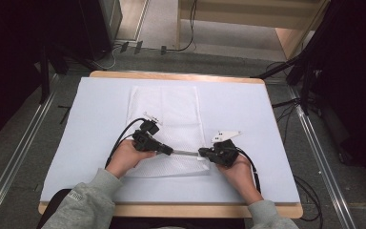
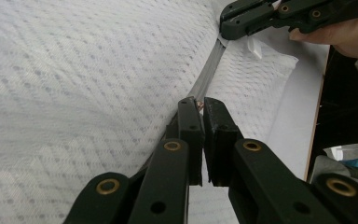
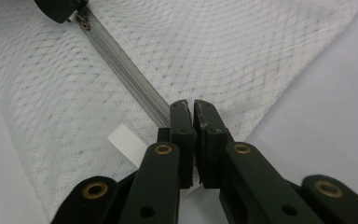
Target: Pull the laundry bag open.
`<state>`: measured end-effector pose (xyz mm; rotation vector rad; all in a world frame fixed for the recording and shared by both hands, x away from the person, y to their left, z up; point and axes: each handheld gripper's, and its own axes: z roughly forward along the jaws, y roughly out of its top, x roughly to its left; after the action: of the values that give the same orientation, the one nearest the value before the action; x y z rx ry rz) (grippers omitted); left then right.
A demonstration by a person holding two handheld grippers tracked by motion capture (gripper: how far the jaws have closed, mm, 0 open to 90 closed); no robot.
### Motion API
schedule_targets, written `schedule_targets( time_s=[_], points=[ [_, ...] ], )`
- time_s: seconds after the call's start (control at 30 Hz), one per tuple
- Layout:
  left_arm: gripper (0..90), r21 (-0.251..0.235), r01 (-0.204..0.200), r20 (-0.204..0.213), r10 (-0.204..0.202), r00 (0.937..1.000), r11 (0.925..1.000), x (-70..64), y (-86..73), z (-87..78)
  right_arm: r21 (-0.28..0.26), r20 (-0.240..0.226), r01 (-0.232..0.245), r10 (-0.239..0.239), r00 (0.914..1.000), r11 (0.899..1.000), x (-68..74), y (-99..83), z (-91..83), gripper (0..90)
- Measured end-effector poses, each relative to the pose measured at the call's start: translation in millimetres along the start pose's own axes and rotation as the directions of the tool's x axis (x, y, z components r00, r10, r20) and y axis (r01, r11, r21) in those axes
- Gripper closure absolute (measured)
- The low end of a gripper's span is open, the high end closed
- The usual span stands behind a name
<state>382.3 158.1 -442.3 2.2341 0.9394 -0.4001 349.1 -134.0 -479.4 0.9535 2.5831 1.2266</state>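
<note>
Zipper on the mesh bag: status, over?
Left tool shut on zipper pull. Right tool shut on bag's zipper end. Zipper taut between them. White mesh bag flat, nothing obstructing.

A pale blue mat covers a wooden table. Beyond the table's far edge, black cables lie on the grey floor. A light wooden cabinet stands farther beyond the table.

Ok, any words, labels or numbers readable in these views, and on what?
No text can be read.
Grey sleeve: a small dark mark, too blurred to read.
White tag on the mesh bag: ribbed, no print seen.
Blue and white packaging past the table edge: too blurred to read.
</note>
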Motion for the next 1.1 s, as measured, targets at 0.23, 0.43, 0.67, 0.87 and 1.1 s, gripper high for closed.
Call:
schedule_targets(
  time_s=[0.23, 0.43, 0.67, 0.87, 1.1],
  points=[
    [88.0, -0.004, 0.009, 0.000, -0.009, 1.0000, 0.9999, 0.9, -5.0, -4.7, 0.003, 0.001, 0.003, -0.003, 1.0000, 1.000, 0.1, 0.5, 0.0, 88.4],
    [88.0, -0.011, 0.026, 0.000, -0.026, 0.9997, 0.9996, 5.6, -10.2, -11.3, 0.008, 0.004, 0.010, -0.010, 0.9999, 1.000, 0.9, 0.9, -0.2, 88.4],
    [88.0, -0.028, 0.040, -0.010, -0.040, 0.9991, 0.9988, 7.9, -16.3, -17.8, 0.014, 0.007, 0.010, -0.010, 0.9999, 1.000, 1.6, 1.4, -0.3, 88.4],
    [88.0, -0.028, 0.047, -0.003, -0.048, 0.9989, 0.9985, 9.6, -20.0, -20.3, 0.015, 0.005, 0.012, -0.012, 0.9999, 1.000, 1.3, 1.6, -0.3, 88.4],
    [88.1, -0.027, 0.052, -0.020, -0.053, 0.9984, 0.9983, 9.7, -21.8, -21.1, 0.014, 0.004, 0.022, -0.022, 0.9997, 1.000, 1.2, 1.9, -0.1, 88.4]
  ],
)
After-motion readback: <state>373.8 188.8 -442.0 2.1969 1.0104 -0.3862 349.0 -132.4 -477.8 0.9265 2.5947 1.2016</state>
